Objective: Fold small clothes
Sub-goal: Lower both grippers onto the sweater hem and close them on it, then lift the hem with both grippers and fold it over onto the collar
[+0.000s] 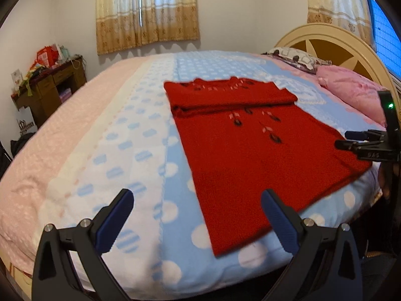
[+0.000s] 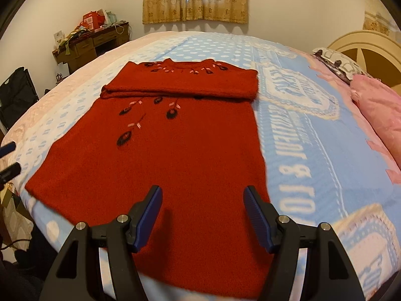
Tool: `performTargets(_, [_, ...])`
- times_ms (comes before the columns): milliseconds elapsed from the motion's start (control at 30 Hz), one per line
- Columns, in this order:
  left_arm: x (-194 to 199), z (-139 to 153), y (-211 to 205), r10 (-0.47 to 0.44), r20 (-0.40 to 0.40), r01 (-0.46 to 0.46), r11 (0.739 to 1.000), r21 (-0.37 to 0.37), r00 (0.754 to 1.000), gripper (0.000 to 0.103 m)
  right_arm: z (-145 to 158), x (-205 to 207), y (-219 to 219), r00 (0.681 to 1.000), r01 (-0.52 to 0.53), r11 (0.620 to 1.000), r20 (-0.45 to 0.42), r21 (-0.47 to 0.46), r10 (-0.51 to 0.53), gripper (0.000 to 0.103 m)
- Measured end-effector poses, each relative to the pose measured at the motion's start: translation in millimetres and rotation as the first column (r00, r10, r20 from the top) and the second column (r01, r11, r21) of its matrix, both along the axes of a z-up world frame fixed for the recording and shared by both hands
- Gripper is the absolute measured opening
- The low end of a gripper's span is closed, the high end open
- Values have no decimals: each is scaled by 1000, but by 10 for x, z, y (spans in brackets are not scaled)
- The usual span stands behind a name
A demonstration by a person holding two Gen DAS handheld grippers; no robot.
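Two open hand-held grippers (image 1: 196, 207) (image 2: 202, 204) just above red sweater's (image 2: 160, 155) hem.

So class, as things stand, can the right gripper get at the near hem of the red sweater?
Probably yes: the right gripper is open above the red sweater, with nothing between it and the near hem.
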State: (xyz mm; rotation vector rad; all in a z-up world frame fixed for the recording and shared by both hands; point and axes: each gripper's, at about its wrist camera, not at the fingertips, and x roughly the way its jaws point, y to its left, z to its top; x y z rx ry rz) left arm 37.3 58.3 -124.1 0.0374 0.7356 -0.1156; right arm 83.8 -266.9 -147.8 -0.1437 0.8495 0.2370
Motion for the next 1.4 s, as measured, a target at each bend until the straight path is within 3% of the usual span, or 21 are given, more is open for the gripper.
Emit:
performTargets(167, [59,-155,-45,-20,-43,17,997,-74,999,103,-26,-157,-183,999,32,999,-22,-11,-33,68])
performTargets(367, [112,-331,-36,-53,-112,32,984,-177,992,84,-53,-297,-533,992,113,993,-53,23,-112,68])
performTargets(500, [105,-368,-63,-79,-126,49,972,-229,989,80,-95,-324,-663,989,134,989,-78,59,-129,68])
performTargets(600, [91,-377,-84,-84,-126,52,971,-234,989,80,-99,-383,-645,991,121,991,-66,60,-117,59])
performTargets(667, [105,-384,-75,-81,-129,49,972,-232,988,80,-94,-421,-630,993,105,991,-71,81,-99,44])
performTargets(933, [75,-401,-124,-98,-134,72,979,-189,986,80,-121,-493,-605,994,90,990,-73,110,-82,33])
performTargets(1067, [57,-400,-134,-114,-134,89,980,-180,984,59,-128,-520,-565,998,43,990,-61,134,-35,12])
performTargets(1100, [48,-392,-128,-120,-135,94,978,-184,984,45,-115,-525,-576,998,42,989,-57,140,-34,11])
performTargets(1200, [47,-361,-86,-137,-144,104,972,-213,980,19,-92,-525,-637,998,45,983,-52,178,-36,8])
performTargets(1333, [61,-377,-25,-138,-159,94,962,-255,978,17,-115,-508,-703,997,62,977,-49,204,-53,8])
performTargets(1400, [56,-374,-33,-122,-159,81,966,-245,980,23,-118,-496,-729,997,66,973,-51,221,-56,8])
